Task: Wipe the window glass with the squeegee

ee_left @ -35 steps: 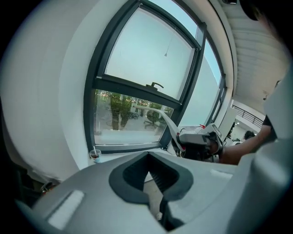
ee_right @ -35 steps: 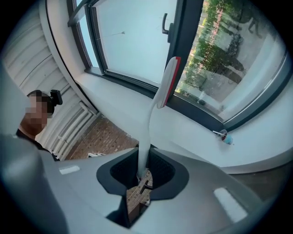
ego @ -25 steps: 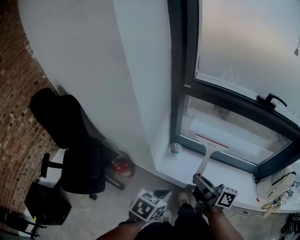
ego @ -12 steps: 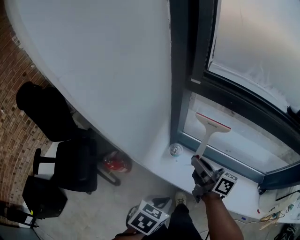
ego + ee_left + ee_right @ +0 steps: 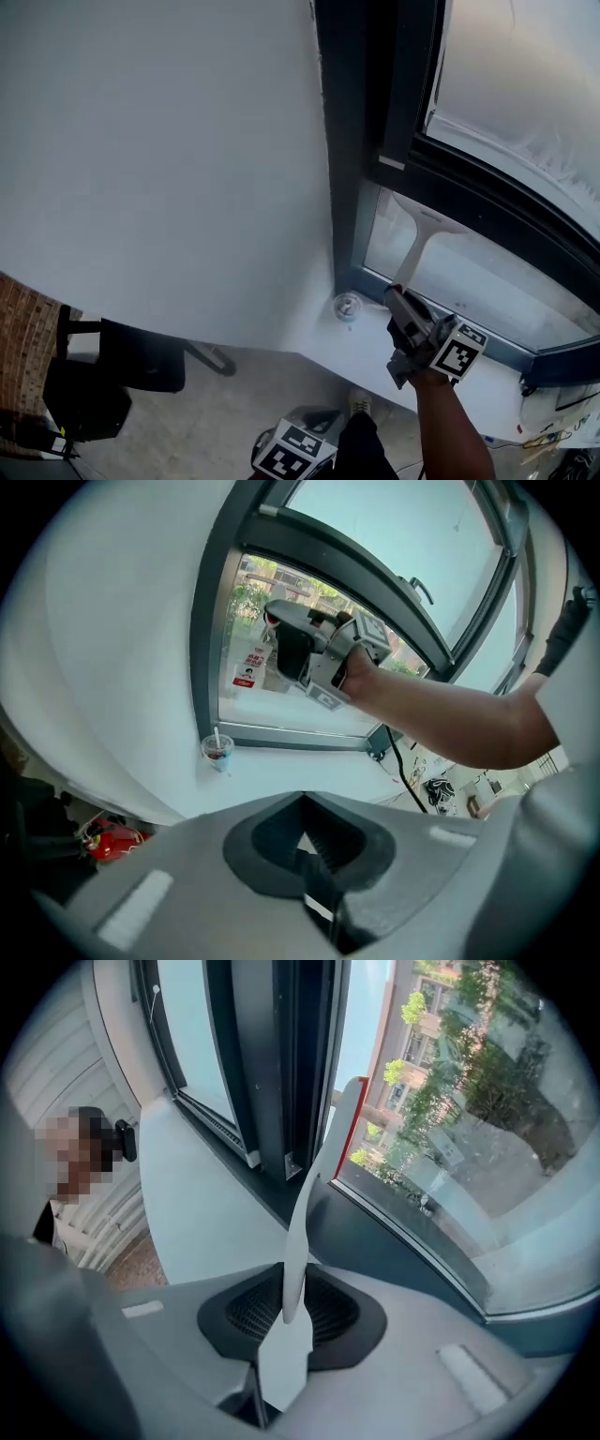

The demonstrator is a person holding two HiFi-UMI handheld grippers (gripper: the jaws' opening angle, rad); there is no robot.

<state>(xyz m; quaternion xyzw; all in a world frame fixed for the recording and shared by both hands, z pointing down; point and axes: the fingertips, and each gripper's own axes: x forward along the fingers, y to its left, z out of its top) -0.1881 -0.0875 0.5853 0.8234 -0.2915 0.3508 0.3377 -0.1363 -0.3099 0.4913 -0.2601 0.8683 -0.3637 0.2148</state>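
My right gripper is shut on the white handle of the squeegee. It holds the squeegee upright, with the blade near the top of the lower window pane. In the right gripper view the handle rises from between the jaws, and the red-edged blade lies close to the glass beside the dark frame. Whether the blade touches the glass I cannot tell. My left gripper hangs low by my body, shut with nothing in it. Only its marker cube shows in the head view.
A plastic cup with a straw stands on the white sill at the pane's left corner. Cables lie at the sill's right end. A black office chair and a red fire extinguisher are on the floor below.
The right gripper has lifted the squeegee from low on the lower pane up towards its top. The left gripper has dropped lower in the head view.
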